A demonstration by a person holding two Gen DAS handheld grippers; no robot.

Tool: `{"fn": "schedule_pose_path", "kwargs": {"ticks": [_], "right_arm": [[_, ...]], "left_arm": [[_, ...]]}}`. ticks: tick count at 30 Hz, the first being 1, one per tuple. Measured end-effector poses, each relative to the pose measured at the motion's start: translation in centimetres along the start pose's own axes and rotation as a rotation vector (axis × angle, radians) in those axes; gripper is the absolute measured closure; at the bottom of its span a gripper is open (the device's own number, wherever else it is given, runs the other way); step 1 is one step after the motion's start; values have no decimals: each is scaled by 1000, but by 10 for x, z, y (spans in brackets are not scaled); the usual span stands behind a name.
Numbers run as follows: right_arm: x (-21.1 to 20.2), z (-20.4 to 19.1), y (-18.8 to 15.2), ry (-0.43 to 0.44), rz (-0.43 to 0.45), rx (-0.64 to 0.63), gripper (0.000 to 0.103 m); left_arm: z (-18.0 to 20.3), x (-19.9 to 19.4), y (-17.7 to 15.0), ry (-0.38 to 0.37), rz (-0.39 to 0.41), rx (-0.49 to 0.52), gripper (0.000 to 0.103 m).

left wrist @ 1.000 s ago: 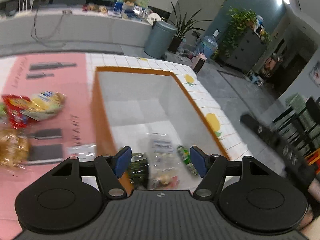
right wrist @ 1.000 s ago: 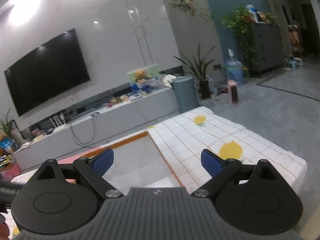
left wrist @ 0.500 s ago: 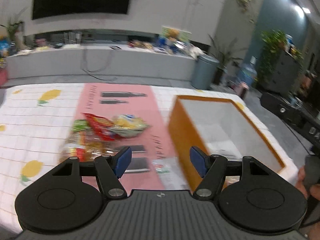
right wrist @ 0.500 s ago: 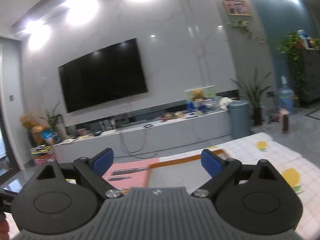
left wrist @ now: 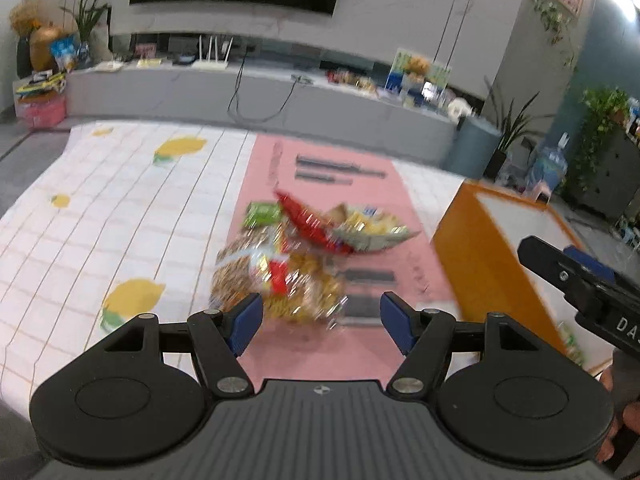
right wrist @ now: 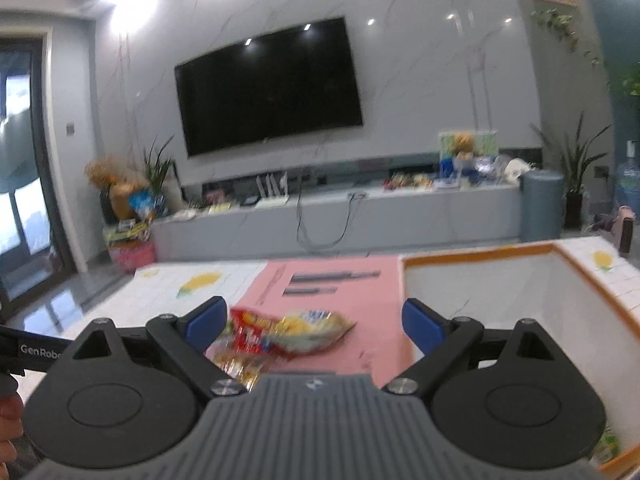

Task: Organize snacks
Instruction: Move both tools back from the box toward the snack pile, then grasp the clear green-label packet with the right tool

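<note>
We take the pink mat (left wrist: 320, 184) as our landmark; it lies down the middle of the lemon-print tablecloth (left wrist: 120, 208).

Snack pile (left wrist: 304, 256): on the mat, about its middle. Blurred, but we make out a red packet (left wrist: 308, 220) on top, a yellow-and-silver bag (left wrist: 368, 228) touching it on the side toward the box, a small green packet (left wrist: 262, 213) at the mat's left edge, and a bigger golden crinkly bag (left wrist: 280, 284) nearest the cameras.

Orange-walled box (left wrist: 480, 256): just off the mat's right edge, white inside. In the right wrist view a bit of green packaging (right wrist: 608, 444) shows in its near corner; we cannot tell what it is.

Left gripper (left wrist: 320, 320): over the near end of the mat, tilted down at the pile. Jaws wide apart, nothing between the blue pads; the golden bag sits just beyond the tips, not touched.

Right gripper (right wrist: 314, 324): also over the mat's near end, aimed more level. Jaws wide, empty. From the left wrist view we see it over the box's near corner, a hand (left wrist: 616, 412) behind it.

Beyond the mat's far end: a grey TV bench (right wrist: 340, 216) and a dark television (right wrist: 268, 84).
</note>
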State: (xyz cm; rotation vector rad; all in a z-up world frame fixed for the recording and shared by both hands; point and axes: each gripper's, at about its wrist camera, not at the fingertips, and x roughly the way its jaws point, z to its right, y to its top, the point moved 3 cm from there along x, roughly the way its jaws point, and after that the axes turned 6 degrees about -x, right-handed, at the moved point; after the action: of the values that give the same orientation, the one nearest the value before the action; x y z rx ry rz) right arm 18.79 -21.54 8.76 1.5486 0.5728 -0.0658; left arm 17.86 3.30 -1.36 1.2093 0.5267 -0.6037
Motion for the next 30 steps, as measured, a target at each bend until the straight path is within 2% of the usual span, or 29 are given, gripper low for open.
{"fn": "schedule_pose_path", "kwargs": {"ticks": [3, 6, 8, 10, 12, 15, 17, 18, 19, 22, 25, 28, 30], "right_arm": [[16, -12, -8, 3, -61, -55, 6], [25, -23, -18, -9, -98, -103, 7], [32, -31, -25, -58, -137, -137, 10], [42, -36, -35, -108, -198, -147, 20], [50, -37, -45, -147, -250, -149, 21], [54, -47, -57, -234, -266, -245, 23], [55, -53, -60, -244, -255, -280, 27], [54, -56, -60, -229, -246, -281, 38], [54, -60, -61, -218, -240, -286, 44], [61, -74, -70, -274, -251, -375, 48], [78, -72, -86, -336, -355, -385, 60], [92, -65, -99, -376, -416, -395, 60], [98, -55, -101, -378, -443, -324, 60]], "left_arm": [[-9, 5, -5, 28, -25, -2, 24], [-15, 8, -9, 40, -53, -13, 24], [-19, 8, -12, 35, -68, -27, 24], [-20, 8, -12, 18, -81, -49, 24], [-24, 6, -11, -12, -91, -86, 24], [-28, 0, -6, -38, -82, -114, 24], [-31, -3, -5, -39, -73, -122, 24], [-32, -4, -4, -40, -71, -127, 24], [-34, -5, -4, -40, -70, -132, 24], [-37, -6, -2, -37, -68, -147, 24], [-38, -8, 0, -33, -64, -146, 24], [-38, -7, 0, -58, -77, -154, 24], [-37, -7, -1, -72, -85, -159, 24]]}}
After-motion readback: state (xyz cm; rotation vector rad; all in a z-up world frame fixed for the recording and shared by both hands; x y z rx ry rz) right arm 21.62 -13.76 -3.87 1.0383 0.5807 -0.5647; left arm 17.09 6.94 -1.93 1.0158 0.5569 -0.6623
